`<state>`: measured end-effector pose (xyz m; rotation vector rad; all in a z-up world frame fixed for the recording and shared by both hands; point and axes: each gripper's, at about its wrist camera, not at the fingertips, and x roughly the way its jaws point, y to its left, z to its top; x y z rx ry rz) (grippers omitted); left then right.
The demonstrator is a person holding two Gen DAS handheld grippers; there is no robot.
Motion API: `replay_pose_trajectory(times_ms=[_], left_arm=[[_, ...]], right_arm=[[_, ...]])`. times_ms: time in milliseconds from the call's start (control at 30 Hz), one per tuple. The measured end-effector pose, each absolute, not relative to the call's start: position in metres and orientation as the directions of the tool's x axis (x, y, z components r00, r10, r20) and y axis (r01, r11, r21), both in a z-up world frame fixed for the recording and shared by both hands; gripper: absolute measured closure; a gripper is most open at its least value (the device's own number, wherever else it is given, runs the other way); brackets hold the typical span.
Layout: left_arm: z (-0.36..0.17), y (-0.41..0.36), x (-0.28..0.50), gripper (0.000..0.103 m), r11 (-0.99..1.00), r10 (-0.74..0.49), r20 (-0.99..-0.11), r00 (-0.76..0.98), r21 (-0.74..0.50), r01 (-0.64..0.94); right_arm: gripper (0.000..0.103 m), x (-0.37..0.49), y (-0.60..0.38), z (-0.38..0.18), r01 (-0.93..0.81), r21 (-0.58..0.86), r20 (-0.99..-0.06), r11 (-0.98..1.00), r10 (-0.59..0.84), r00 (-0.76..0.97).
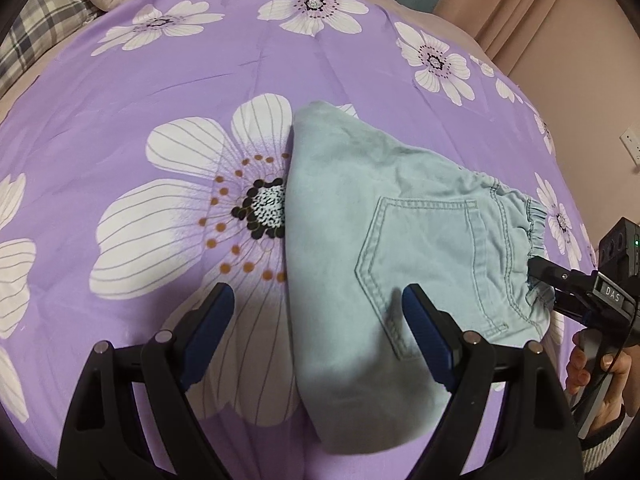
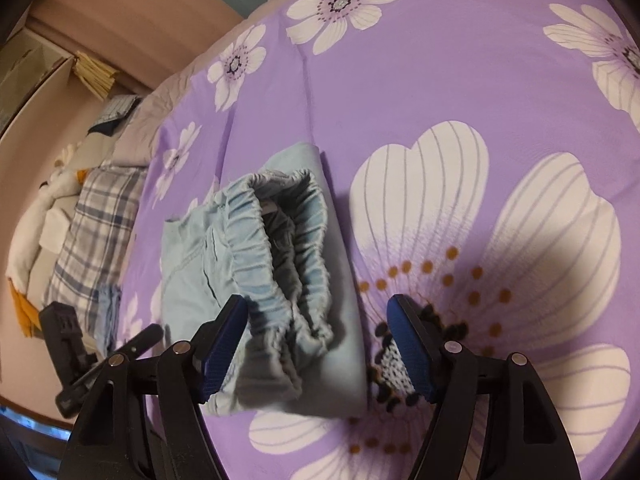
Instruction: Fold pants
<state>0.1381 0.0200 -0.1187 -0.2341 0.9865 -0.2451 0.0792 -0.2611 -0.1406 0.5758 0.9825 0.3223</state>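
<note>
Light blue denim pants [image 1: 400,248] lie folded into a compact bundle on the purple floral bedspread [image 1: 160,92], back pocket up. My left gripper [image 1: 318,304] is open and empty, just above the bundle's left folded edge. My right gripper [image 2: 318,316] is open, with the elastic waistband [image 2: 288,264] lying between its fingers, untouched by the pads as far as I can see. In the left wrist view the right gripper [image 1: 538,280] shows at the waistband end, held by a hand. The pants also show in the right wrist view [image 2: 192,256].
A plaid pillow [image 2: 96,240] and a plush toy [image 2: 44,216] lie at the bed's head. The other gripper's body [image 2: 72,356] shows at the lower left. A pink wall with a socket [image 1: 630,142] is beyond the bed's right side.
</note>
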Motion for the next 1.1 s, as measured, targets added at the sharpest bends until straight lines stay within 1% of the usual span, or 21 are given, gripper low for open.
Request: replay_pose_trajectory(times_ms=[200, 333, 500, 633, 767, 800, 833, 867, 900, 933, 967, 1000, 1100], left_arm=[[-0.124, 0.015, 0.145, 0.017, 0.941, -0.334, -0.793, 0.510, -0.312, 0.132], [-0.129, 0.010, 0.148, 0.018, 0.932, -0.362, -0.794, 0.489, -0.315, 0.179], [-0.130, 0.001, 0.149, 0.022, 0.910, -0.413, -0.786, 0.461, -0.344, 0.230], [-0.131, -0.006, 0.149, 0.022, 0.910, -0.413, -0.786, 0.460, -0.336, 0.242], [-0.129, -0.008, 0.150, 0.023, 0.912, -0.410, -0.786, 0.462, -0.340, 0.232], [-0.127, -0.009, 0.150, 0.030, 0.911, -0.411, -0.784, 0.465, -0.340, 0.233], [-0.125, -0.009, 0.149, 0.034, 0.911, -0.411, -0.781, 0.471, -0.338, 0.235], [-0.122, -0.010, 0.148, 0.041, 0.913, -0.407, -0.778, 0.478, -0.332, 0.237], [-0.120, -0.009, 0.147, 0.050, 0.914, -0.404, -0.775, 0.485, -0.328, 0.237], [-0.118, -0.008, 0.146, 0.055, 0.915, -0.403, -0.771, 0.493, -0.328, 0.234], [-0.117, -0.005, 0.146, 0.061, 0.914, -0.405, -0.767, 0.498, -0.334, 0.231], [-0.115, -0.002, 0.145, 0.064, 0.912, -0.410, -0.762, 0.501, -0.344, 0.224], [-0.110, 0.002, 0.144, 0.069, 0.908, -0.417, -0.749, 0.515, -0.359, 0.214]], right_arm=[[0.030, 0.087, -0.253, -0.140, -0.017, 0.580, -0.693, 0.814, 0.504, 0.515], [0.030, 0.093, -0.245, -0.141, -0.055, 0.599, -0.684, 0.798, 0.547, 0.484], [0.030, 0.099, -0.232, -0.140, -0.117, 0.551, -0.708, 0.826, 0.537, 0.459], [0.030, 0.101, -0.226, -0.139, -0.138, 0.522, -0.719, 0.842, 0.521, 0.460], [0.030, 0.103, -0.215, -0.137, -0.146, 0.462, -0.743, 0.875, 0.471, 0.475], [0.030, 0.103, -0.212, -0.137, -0.147, 0.450, -0.748, 0.881, 0.462, 0.477], [0.031, 0.103, -0.207, -0.135, -0.152, 0.431, -0.753, 0.889, 0.448, 0.482], [0.035, 0.102, -0.204, -0.134, -0.157, 0.417, -0.757, 0.895, 0.438, 0.485], [0.039, 0.101, -0.201, -0.132, -0.160, 0.391, -0.761, 0.906, 0.416, 0.497], [0.041, 0.099, -0.198, -0.129, -0.164, 0.379, -0.760, 0.911, 0.407, 0.507], [0.047, 0.098, -0.197, -0.127, -0.168, 0.374, -0.755, 0.912, 0.404, 0.516], [0.052, 0.096, -0.198, -0.125, -0.172, 0.376, -0.746, 0.910, 0.408, 0.527], [0.056, 0.093, -0.199, -0.118, -0.166, 0.383, -0.731, 0.909, 0.408, 0.547]])
